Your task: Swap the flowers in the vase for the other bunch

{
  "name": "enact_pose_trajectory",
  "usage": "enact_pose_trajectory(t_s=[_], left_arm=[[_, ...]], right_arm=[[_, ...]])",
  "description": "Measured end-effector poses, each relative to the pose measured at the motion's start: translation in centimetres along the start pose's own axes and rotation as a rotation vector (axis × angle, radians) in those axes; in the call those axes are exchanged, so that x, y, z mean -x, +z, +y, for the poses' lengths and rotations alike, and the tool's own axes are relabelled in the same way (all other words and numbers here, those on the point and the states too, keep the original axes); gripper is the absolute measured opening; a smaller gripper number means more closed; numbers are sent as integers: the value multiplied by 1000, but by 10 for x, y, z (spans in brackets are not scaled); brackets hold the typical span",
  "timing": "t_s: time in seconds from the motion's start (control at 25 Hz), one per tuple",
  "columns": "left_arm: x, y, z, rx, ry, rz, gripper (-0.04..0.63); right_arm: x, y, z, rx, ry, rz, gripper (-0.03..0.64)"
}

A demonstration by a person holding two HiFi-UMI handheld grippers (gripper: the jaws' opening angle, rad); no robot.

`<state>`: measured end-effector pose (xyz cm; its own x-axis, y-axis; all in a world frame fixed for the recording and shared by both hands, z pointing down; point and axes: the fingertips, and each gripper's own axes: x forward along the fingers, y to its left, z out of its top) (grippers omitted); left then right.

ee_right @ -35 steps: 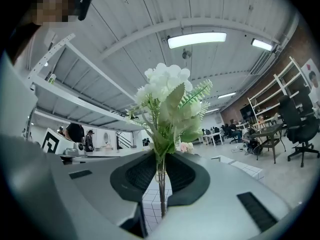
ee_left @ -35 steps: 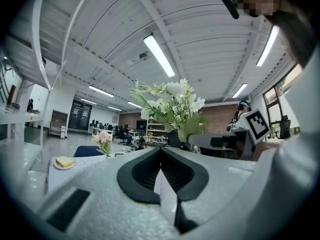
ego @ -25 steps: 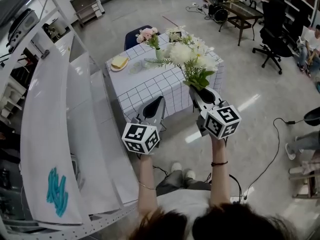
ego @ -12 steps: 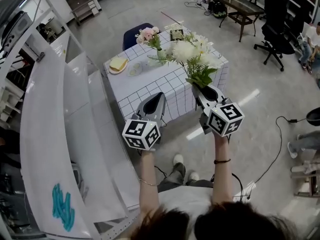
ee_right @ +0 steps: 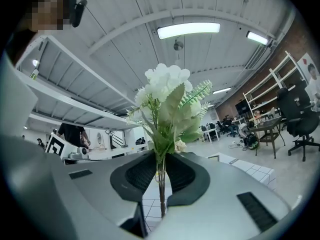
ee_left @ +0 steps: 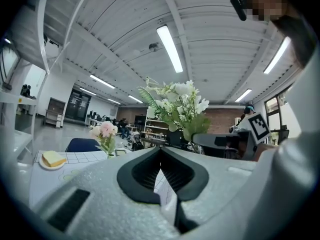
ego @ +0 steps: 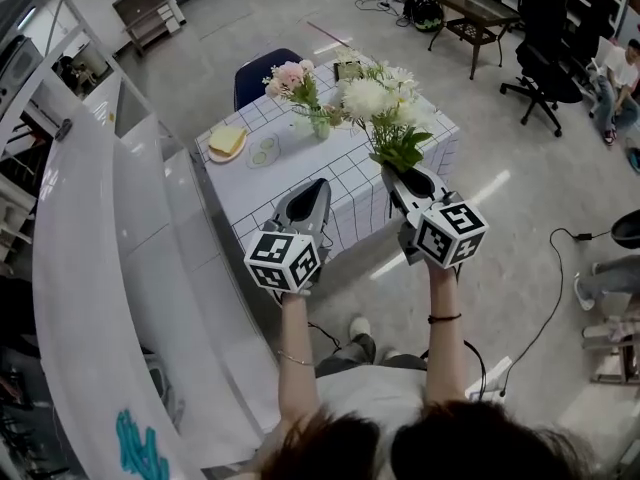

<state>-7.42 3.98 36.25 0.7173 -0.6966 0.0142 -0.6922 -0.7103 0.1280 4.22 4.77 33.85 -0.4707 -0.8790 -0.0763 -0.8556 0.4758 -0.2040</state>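
A bunch of white flowers [ego: 385, 108] with green leaves stands upright in my right gripper [ego: 400, 175], whose jaws are shut on its stems [ee_right: 160, 184]. My left gripper [ego: 318, 190] is shut with nothing in it, level with the right one, at the near edge of the checked table [ego: 290, 183]. A glass vase [ego: 319, 122] with pink flowers [ego: 288, 76] stands on the table beyond the grippers. In the left gripper view the pink flowers [ee_left: 104, 132] show at the left and the white flowers [ee_left: 179, 104] at the right.
A plate with a yellow slice [ego: 227, 141] and a clear coaster [ego: 265, 150] lie on the table's left part. A blue chair [ego: 262, 72] stands behind it. A white shelf unit [ego: 90, 268] runs along the left. Office chairs [ego: 545, 53] stand at the far right.
Both grippers have moved closer to the checked table, the right one carrying the white flowers with it. The jaws stand as before.
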Motion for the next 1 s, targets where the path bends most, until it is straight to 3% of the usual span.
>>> enact_pose_trajectory(t_s=[0.52, 1.0], left_arm=[[-23, -1, 40, -3, -50, 23, 11], [-62, -14, 68, 30, -42, 46, 11]], right_arm=[[-37, -4, -16, -19, -58, -22, 55], [-71, -8, -56, -46, -72, -16, 55]])
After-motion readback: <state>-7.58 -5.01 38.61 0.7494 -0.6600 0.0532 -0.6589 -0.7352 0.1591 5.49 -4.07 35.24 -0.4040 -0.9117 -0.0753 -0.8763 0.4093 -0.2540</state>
